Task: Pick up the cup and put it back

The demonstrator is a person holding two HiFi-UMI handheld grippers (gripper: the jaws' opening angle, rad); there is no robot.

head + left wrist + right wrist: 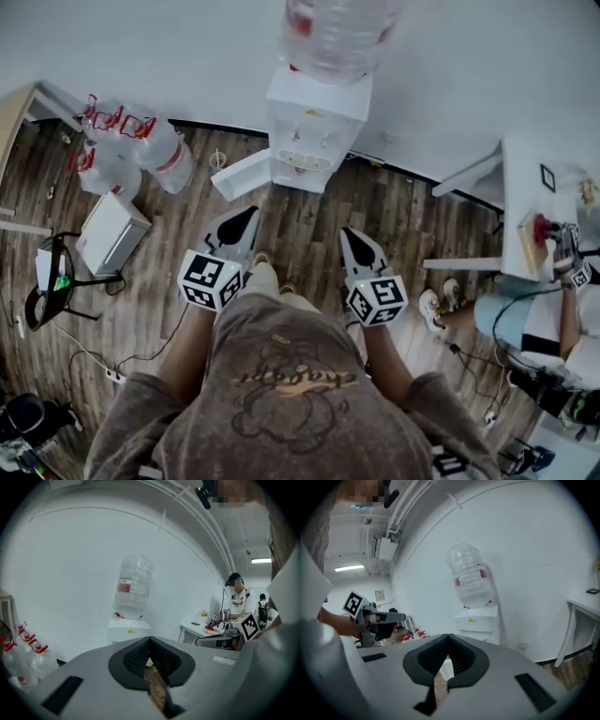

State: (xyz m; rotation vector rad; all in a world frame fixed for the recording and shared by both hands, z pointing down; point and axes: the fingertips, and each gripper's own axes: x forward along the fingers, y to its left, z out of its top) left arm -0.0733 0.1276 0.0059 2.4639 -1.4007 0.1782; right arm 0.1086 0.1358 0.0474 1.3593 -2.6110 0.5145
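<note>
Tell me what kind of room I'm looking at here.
Probably an office or lab workroom: a white floor-standing water dispenser with a clear plastic bottle on top, spare clear water jugs with red handles on the wood-plank floor, and a white work desk.

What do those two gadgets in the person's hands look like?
The left gripper and right gripper are grey wedges with black ribbed fingers. Each carries a white cube printed with black square markers. The person wears a grey-brown printed sweatshirt.

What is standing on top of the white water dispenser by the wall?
A large clear water bottle with a red label, turned upside down. Its neck is hidden inside the dispenser.
</note>
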